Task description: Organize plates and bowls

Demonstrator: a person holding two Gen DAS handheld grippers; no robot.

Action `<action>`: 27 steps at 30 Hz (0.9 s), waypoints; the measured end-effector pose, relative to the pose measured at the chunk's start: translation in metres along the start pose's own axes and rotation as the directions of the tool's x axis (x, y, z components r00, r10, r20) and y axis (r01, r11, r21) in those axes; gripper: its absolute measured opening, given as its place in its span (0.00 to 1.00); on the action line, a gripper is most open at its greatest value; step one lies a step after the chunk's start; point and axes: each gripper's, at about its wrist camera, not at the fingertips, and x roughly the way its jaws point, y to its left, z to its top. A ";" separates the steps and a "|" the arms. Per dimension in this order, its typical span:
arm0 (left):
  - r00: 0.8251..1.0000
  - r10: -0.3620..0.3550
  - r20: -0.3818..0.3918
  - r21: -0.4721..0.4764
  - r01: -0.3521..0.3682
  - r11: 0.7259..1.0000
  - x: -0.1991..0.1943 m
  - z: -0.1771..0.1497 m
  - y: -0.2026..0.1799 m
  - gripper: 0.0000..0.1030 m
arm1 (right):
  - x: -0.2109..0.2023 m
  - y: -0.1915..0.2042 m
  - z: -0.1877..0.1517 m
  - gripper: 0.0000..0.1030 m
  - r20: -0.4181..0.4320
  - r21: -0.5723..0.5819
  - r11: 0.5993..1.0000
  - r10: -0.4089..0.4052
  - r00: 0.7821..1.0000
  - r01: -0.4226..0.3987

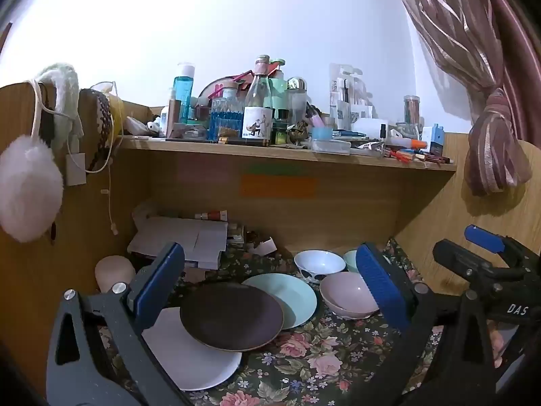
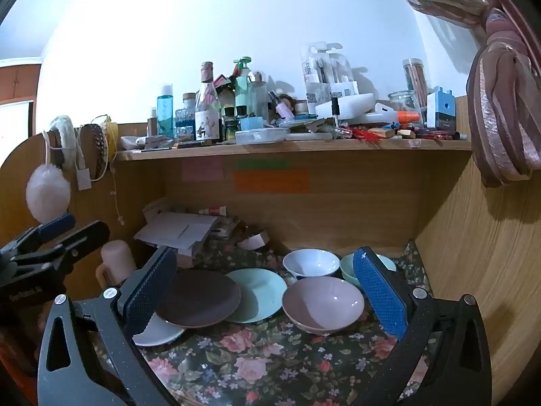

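Note:
On a floral tablecloth (image 1: 304,365) lie three overlapping plates: a white plate (image 1: 196,362) at the front left, a dark brown plate (image 1: 233,314) on top, a mint plate (image 1: 290,294) behind. To their right stand a pink bowl (image 1: 345,294), a white bowl (image 1: 318,262) and a mint bowl (image 1: 351,258), partly hidden. My left gripper (image 1: 270,280) hangs open above the plates, holding nothing. My right gripper (image 2: 263,287) is open too, in front of the brown plate (image 2: 199,299), mint plate (image 2: 257,292) and pink bowl (image 2: 321,302), holding nothing.
A wooden shelf (image 1: 287,154) crowded with bottles and jars runs above the desk nook. Papers and boxes (image 1: 182,240) pile up at the back left. A wooden side wall (image 2: 473,253) closes the right, with a tied curtain (image 2: 503,101) above. A fluffy puff (image 1: 27,189) hangs at left.

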 end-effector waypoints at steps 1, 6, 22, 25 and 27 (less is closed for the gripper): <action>1.000 -0.003 -0.001 0.001 0.003 1.000 -0.001 0.000 0.000 1.00 | 0.000 0.000 0.000 1.00 -0.004 0.007 1.000 0.001 1.000 -0.001; 1.000 0.005 -0.018 0.007 -0.005 1.000 0.003 -0.001 -0.003 1.00 | -0.002 0.000 0.001 1.00 -0.002 0.005 1.000 -0.001 1.000 0.001; 1.000 -0.009 -0.013 0.009 0.009 1.000 0.005 -0.003 -0.007 1.00 | -0.004 0.003 0.002 1.00 0.016 -0.002 1.000 -0.004 1.000 0.004; 1.000 -0.012 -0.016 0.006 0.012 1.000 0.006 -0.002 -0.007 1.00 | -0.004 0.002 0.001 1.00 0.016 -0.004 1.000 -0.005 1.000 0.005; 1.000 -0.016 -0.016 0.008 0.016 1.000 0.007 -0.002 -0.006 1.00 | -0.004 0.002 0.002 1.00 0.016 -0.005 1.000 -0.009 1.000 0.009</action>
